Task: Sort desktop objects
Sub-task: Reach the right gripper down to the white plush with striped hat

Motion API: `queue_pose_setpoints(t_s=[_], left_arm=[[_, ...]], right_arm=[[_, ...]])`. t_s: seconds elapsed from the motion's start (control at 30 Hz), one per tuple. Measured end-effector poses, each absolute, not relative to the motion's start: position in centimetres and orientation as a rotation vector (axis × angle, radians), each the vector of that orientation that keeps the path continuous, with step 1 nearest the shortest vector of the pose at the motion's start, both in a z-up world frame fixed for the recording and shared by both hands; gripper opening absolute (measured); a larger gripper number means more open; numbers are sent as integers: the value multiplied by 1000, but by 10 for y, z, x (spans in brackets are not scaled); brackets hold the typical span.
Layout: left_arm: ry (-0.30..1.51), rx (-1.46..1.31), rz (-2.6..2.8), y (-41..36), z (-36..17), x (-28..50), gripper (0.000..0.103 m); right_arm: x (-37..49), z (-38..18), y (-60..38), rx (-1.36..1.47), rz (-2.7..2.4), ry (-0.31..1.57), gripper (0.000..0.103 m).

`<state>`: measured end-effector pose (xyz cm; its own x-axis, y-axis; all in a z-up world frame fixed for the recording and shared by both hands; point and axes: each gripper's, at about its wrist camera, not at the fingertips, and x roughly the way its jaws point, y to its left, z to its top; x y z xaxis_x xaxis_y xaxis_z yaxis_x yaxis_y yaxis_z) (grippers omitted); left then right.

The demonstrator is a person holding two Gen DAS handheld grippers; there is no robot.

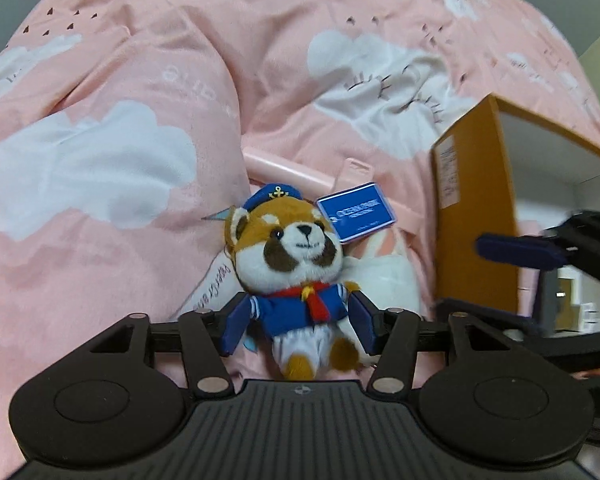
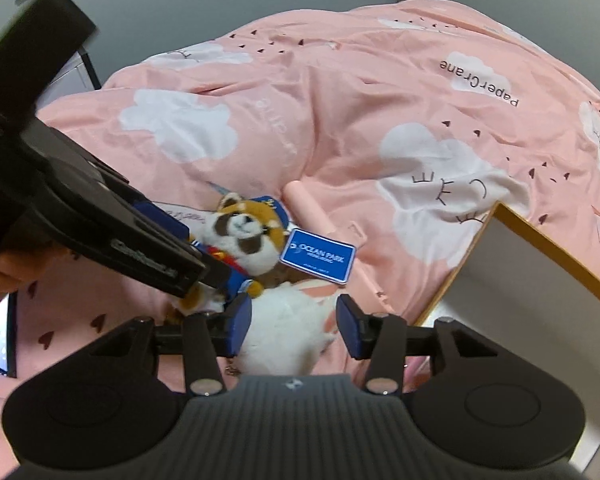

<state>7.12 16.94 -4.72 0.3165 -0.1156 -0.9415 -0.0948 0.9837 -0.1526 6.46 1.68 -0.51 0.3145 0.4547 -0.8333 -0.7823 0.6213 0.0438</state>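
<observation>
Where the pink cloud-printed quilt sinks into a hollow, a small plush red panda in a blue sailor cap and jacket with a red neckerchief lies on its back on the bed. Its long axis runs head to feet: in the left wrist view the cap points away from the camera and the brown feet point toward it, along the line of the fingers. The left claw is closed on this toy, its blue pads pressed against either side of the jacket at arm level. A blue rectangular hang tag with white lettering lies just beside the panda's head, on the side toward the orange-edged open cardboard box with a pale interior. A pink cylindrical stick lies on the quilt beyond the head, running diagonally. The right claw is spread wide and grips nothing; a white fluffy plush object sits between its pads, though contact cannot be judged. The box stands at the quilt's edge, near the toys.
</observation>
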Motion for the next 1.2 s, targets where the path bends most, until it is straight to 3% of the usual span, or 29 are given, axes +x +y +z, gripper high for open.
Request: queue_pose_setpoints(t_s=[0.3,0.37,0.57,0.6,0.67,0.77,1.0,1.07,1.2], left_arm=[[1295,-138,4,168,-71,94,63],[1280,-129,9,168,-73,93,53],[1211,-170,17,178,-56,75,38],[1202,-182,16,180,-52,71,33],[1169,-179,22,186,-38,63,5],[1105,-64,124,191,-20,54,0],[1089,-182,85,214,-5,52,3],[1098,-163,33,208,-3,54,26],[1153,-97,-56,188,-11,62,49]], right_arm=[[76,-10,16,-420,833,940,49],[78,-12,17,-418,839,946,49],[83,-14,19,-395,866,964,48],[84,-13,19,-393,869,965,48],[87,-13,21,-389,873,968,48],[90,-15,27,-400,880,975,48],[99,-21,43,-460,885,992,48],[103,-21,48,-493,892,989,48],[113,-21,56,-590,898,979,47]])
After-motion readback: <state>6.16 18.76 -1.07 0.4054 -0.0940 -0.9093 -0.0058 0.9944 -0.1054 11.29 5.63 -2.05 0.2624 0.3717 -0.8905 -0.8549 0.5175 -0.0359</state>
